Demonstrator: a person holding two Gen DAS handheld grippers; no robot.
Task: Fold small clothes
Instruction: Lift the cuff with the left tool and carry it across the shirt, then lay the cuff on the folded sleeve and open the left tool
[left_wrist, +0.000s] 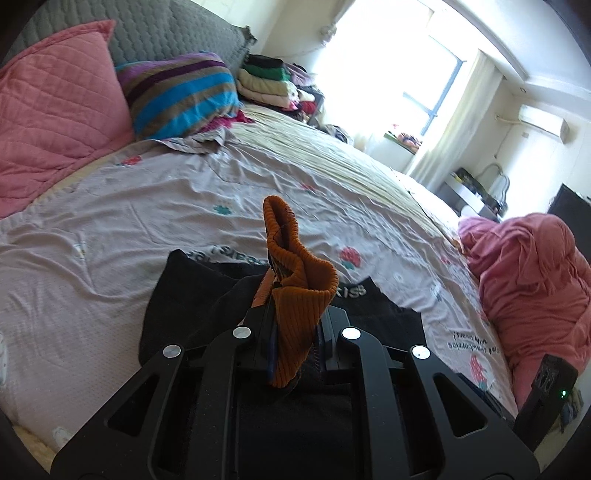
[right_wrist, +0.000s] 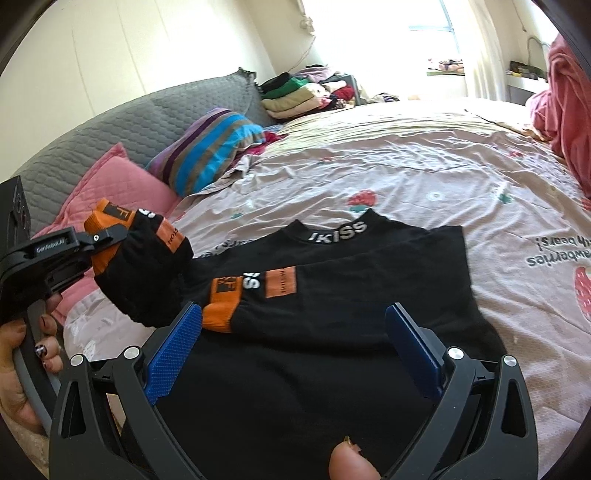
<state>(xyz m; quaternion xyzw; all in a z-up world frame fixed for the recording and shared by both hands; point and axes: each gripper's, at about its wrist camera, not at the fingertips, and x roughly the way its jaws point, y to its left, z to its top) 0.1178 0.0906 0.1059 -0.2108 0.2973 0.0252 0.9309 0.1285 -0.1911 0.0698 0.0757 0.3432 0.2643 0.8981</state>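
A black garment (right_wrist: 369, 266) with "KISS" on its collar lies flat on the bed. A black sock with an orange cuff (right_wrist: 255, 291) lies across it. My left gripper (left_wrist: 295, 325) is shut on the orange cuff (left_wrist: 295, 295) of a second matching sock and holds it above the bed; in the right wrist view that sock (right_wrist: 147, 266) hangs at the left from the left gripper (right_wrist: 107, 236). My right gripper (right_wrist: 295, 332) is open over the garment, its blue pads (right_wrist: 173, 347) on either side of the lying sock, not touching it.
The bed has a pale strawberry-print sheet (right_wrist: 424, 177). A pink pillow (left_wrist: 55, 110), a striped pillow (left_wrist: 177, 92) and a grey headboard (right_wrist: 147, 118) are at its head. Folded clothes (right_wrist: 295, 96) are stacked beyond. A pink quilt (left_wrist: 535, 280) is heaped at the right.
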